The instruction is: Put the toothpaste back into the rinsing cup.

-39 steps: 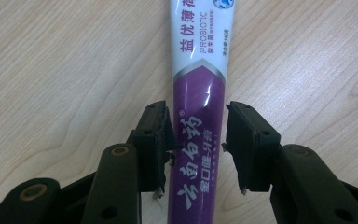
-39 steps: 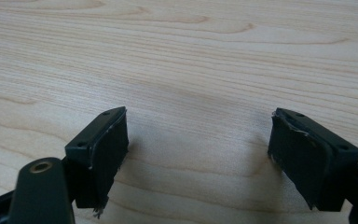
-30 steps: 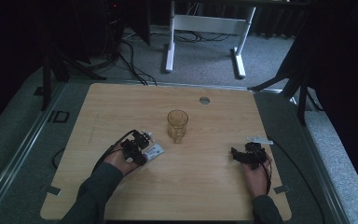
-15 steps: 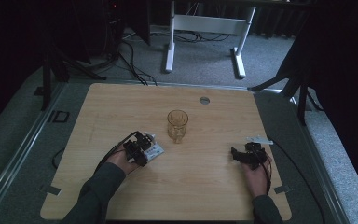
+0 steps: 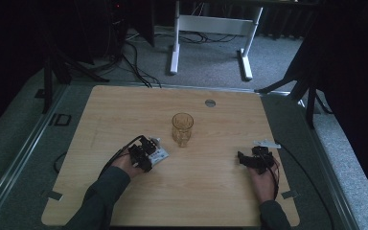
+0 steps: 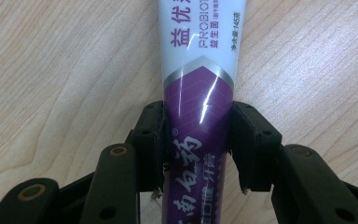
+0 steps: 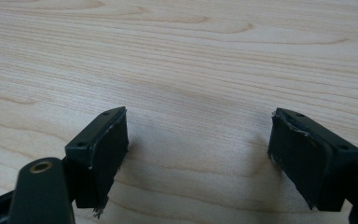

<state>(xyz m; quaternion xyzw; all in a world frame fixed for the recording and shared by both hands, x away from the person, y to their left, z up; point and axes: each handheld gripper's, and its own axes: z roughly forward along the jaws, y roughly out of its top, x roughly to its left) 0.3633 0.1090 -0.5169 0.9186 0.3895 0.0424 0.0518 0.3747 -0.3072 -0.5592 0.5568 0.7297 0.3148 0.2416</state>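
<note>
Near the left of the wooden table (image 5: 124,110), a white and purple toothpaste tube (image 6: 200,93) lies flat on the wood, its printed white part pointing away from the left gripper (image 5: 143,153) and its purple part running back between the two black jaws. In the left gripper view the pads (image 6: 154,140) stand on either side of the purple part; the left pad lies right against the tube's edge and the right pad sits just beside it, with a thin dark slit that may be shadow, so a firm pinch cannot be told for sure. Those jaws have just been opening, with the tube between them. From the high view the tube shows as a small pale patch (image 5: 159,153) at the tip of that gripper, held by the person's left hand (image 5: 124,165) coming in from the near edge.

Just to the right of the tube and a little farther off stands an amber glass mug (image 5: 182,128), upright, apart from both tube and gripper. Farther still, near the far edge, sits a small grey round disc (image 5: 210,102) set in the tabletop.

Well apart to the right, the right gripper (image 5: 251,159) rests low over bare wood in the person's right hand (image 5: 264,182). Its jaws stand spread wide with nothing between them, only wood grain and their own shadow showing.
</note>
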